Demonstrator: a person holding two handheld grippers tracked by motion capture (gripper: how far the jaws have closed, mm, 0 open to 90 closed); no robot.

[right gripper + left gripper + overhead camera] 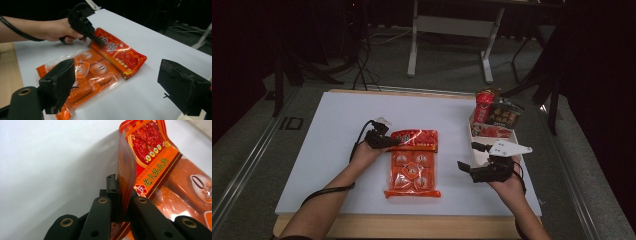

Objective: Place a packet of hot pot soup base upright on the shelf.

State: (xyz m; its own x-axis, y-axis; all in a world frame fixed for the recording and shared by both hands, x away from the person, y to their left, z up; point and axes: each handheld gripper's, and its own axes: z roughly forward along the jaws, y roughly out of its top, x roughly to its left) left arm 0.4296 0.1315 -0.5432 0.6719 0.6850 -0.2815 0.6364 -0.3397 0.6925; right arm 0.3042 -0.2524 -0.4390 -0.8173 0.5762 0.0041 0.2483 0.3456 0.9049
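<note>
One orange snack pouch [413,162] lies mid-table, left gripper [384,141] clamped on its ten-o'clock corner; right gripper [476,160] gapes wide at three o'clock. White board [337,140], dark room.

Glossy plastic packet [413,162], matt white table [332,145], matt black gripper fingers [113,195].
</note>
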